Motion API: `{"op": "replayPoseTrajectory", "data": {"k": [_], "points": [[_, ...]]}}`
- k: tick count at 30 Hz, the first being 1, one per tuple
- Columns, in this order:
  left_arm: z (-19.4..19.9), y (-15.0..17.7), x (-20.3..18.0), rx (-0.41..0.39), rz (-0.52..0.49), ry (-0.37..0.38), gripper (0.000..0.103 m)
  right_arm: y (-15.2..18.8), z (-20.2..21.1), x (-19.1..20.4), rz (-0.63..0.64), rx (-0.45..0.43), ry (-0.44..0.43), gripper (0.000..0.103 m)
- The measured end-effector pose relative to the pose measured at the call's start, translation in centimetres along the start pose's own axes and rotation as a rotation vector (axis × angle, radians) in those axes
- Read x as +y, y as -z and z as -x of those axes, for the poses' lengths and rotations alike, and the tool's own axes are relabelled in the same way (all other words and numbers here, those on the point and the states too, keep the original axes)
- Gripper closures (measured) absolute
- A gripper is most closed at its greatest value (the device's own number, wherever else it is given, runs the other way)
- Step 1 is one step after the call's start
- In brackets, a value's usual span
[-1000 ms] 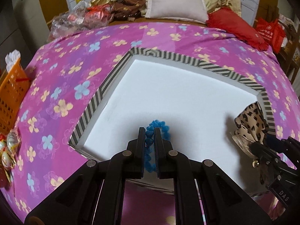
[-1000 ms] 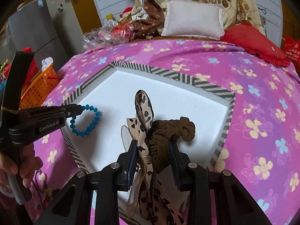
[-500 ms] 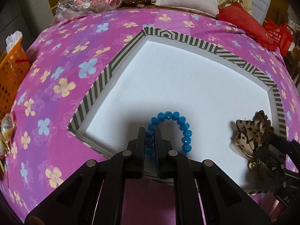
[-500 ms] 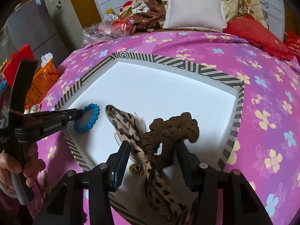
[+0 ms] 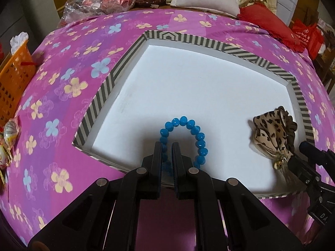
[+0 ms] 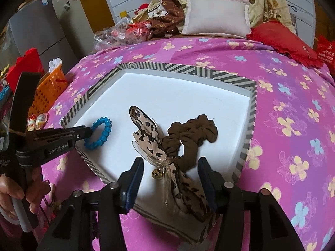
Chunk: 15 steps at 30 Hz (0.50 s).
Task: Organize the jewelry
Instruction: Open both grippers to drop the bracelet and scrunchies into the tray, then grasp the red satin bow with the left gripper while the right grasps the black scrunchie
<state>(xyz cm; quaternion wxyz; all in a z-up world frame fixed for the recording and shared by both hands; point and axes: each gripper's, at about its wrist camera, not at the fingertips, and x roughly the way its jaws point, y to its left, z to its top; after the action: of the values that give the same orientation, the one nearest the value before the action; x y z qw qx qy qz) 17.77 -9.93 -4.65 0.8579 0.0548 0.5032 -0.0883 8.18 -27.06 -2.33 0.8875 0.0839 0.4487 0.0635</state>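
A striped-rim box with a white floor (image 5: 108, 85) (image 6: 250, 125) lies on the flowered bedspread. My left gripper (image 5: 166, 146) (image 6: 89, 132) is shut on a blue bead bracelet (image 5: 194, 133) (image 6: 100, 132), which rests on the box floor near the front left corner. A brown scrunchie with a leopard-print ribbon and small gold bell (image 6: 184, 138) (image 5: 272, 133) lies in the box at the front right. My right gripper (image 6: 170, 173) is open, its fingers on either side of the ribbon's tail, not touching it.
An orange basket (image 5: 12, 79) (image 6: 49, 87) stands left of the box, with wrapped sweets (image 5: 9, 133) in front of it. A white pillow (image 6: 215, 18), red cushion (image 6: 280, 39) and plastic bags (image 5: 94, 2) sit at the far side of the bed.
My right gripper opened and let the scrunchie down into the box. My left gripper lowered the bracelet onto the box floor and still holds it.
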Motion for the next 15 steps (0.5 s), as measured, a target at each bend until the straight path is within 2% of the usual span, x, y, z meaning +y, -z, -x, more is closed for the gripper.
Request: {"op": "replayPoseTrajectory", "data": {"k": [1,4,5,6,8,15], "points": [[0.1,0.1,0.0,0.001,0.002,0.002,0.095,0.0,0.2,0.0,-0.002,-0.004,0.001,0.041],[0.6,0.3,0.0,-0.009,0.003,-0.017,0.093,0.0,1.0,0.1,-0.003,-0.028,0.010,0.041],[0.9,0.3,0.1,-0.013,0.010,-0.020,0.085,0.0,1.4,0.2,-0.004,-0.037,0.011,0.041],[1.1,0.2,0.1,-0.017,0.017,-0.017,0.072,0.0,1.8,0.2,-0.006,-0.043,0.011,0.041],[2.1,0.3,0.4,-0.048,0.041,-0.005,0.058,0.0,2.6,0.4,-0.008,-0.055,0.007,0.041],[5.8,1.4,1.0,-0.111,0.050,-0.006,0.055,1.4,5.6,2.1,0.024,-0.089,0.006,0.036]]}}
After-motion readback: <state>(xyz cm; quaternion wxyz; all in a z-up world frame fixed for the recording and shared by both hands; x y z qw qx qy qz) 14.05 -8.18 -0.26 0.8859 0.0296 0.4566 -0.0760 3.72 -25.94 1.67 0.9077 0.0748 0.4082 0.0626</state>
